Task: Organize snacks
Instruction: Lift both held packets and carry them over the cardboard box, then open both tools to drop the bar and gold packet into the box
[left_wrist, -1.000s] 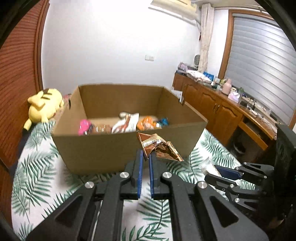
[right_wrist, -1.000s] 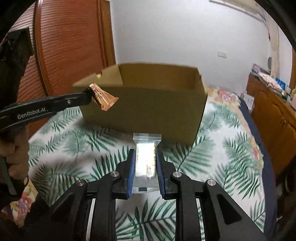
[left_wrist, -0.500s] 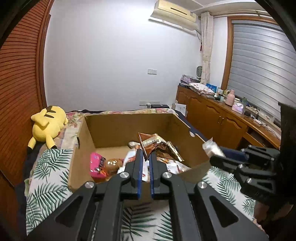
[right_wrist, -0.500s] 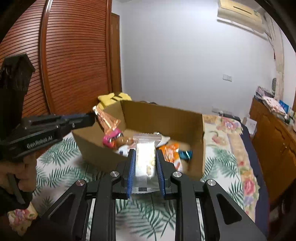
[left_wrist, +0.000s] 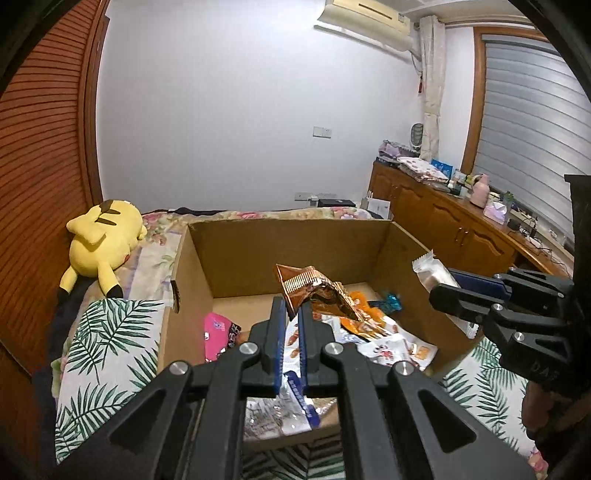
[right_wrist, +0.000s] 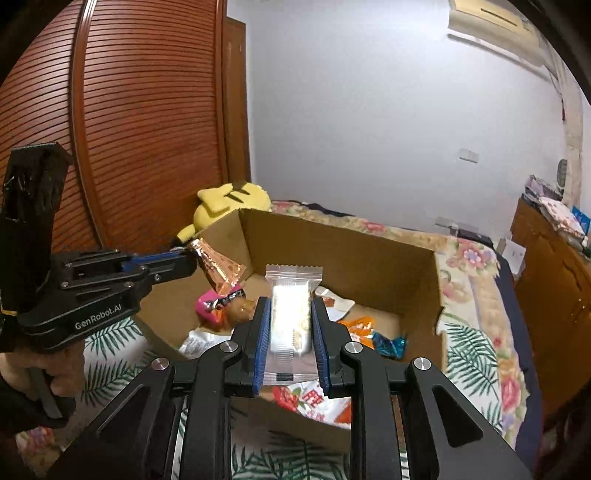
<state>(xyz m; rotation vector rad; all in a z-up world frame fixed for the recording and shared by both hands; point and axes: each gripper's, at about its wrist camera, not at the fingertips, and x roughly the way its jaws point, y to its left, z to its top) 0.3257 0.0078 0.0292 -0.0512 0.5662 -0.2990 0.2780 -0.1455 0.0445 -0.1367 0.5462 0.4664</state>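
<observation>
Left tongs (left_wrist: 291, 314) (marked "GenRobot.AI") pinch a copper wrapper (left_wrist: 314, 291); right tongs (right_wrist: 290, 325) clamp a clear packet (right_wrist: 291, 310).

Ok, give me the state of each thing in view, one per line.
Left gripper: shut on copper wrapper, over the box.
Right gripper: shut on clear packet, over the box.
Cardboard box: open, several snacks inside.
Pink packet: lying in the box.
Yellow plush: lying beside the box.
</observation>
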